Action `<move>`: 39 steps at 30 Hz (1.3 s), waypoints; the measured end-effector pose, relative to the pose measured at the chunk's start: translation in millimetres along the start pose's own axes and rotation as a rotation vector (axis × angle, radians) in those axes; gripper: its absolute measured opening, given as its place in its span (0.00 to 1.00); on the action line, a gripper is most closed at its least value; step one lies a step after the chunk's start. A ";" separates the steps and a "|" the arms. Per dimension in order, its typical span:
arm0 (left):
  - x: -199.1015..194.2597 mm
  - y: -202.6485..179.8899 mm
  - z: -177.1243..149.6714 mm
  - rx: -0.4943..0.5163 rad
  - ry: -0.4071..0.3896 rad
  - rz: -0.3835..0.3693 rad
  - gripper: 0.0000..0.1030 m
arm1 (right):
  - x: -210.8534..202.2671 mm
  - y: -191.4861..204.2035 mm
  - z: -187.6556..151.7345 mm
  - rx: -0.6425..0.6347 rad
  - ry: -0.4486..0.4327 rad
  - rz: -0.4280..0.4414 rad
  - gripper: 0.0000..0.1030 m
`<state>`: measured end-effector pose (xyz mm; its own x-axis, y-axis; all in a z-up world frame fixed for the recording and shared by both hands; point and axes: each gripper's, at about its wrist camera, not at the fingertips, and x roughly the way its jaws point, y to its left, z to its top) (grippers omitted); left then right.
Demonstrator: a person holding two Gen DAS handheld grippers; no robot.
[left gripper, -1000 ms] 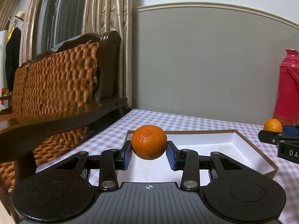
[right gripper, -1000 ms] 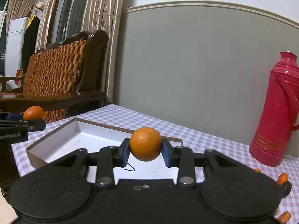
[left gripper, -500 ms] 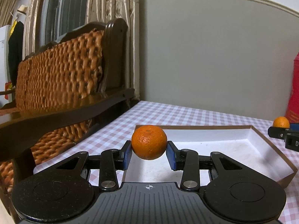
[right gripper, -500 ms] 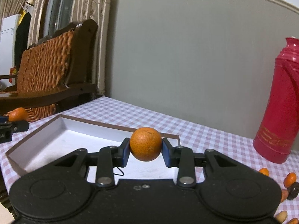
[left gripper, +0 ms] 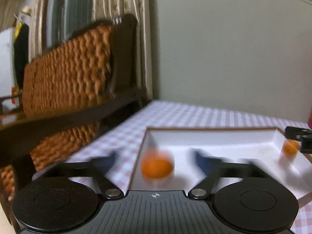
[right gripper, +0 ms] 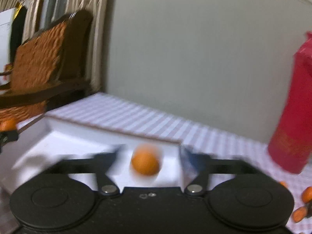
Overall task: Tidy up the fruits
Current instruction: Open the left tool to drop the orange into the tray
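Note:
Both views are motion-blurred. My left gripper (left gripper: pixel 156 160) is open, its jaws wide apart. An orange (left gripper: pixel 157 167) lies free between them, low over the near left corner of the white box (left gripper: pixel 214 134). My right gripper (right gripper: pixel 150 156) is open too. A second orange (right gripper: pixel 145 164) is loose between its jaws, inside the box (right gripper: pixel 64 136) near its right wall. In the left wrist view that second orange (left gripper: pixel 290 149) shows at the box's right end below the right gripper's tip. The first orange (right gripper: pixel 7 124) shows at the far left of the right wrist view.
The box sits on a checked tablecloth (left gripper: pixel 175 113). A red thermos (right gripper: pixel 294 117) stands right of the box. Several small orange fruits (right gripper: pixel 304 204) lie on the cloth at the lower right. A wicker-backed wooden chair (left gripper: pixel 68 74) stands left of the table, before a grey wall.
Both grippers have opened and let go of their oranges, which have dropped towards the box floor. Both grippers have also moved lower and closer over the box.

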<state>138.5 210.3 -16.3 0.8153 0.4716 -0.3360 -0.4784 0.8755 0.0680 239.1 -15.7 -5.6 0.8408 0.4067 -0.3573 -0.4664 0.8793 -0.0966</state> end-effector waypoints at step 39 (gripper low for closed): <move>-90.1 -12.4 1.2 0.014 -0.133 -0.021 1.00 | -95.7 4.5 -5.2 -0.072 -0.072 -0.005 0.94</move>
<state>71.4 157.1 14.3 0.8614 0.4625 -0.2100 -0.4572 0.8861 0.0759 155.2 -51.9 23.3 0.8596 0.4211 -0.2895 -0.4783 0.8624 -0.1660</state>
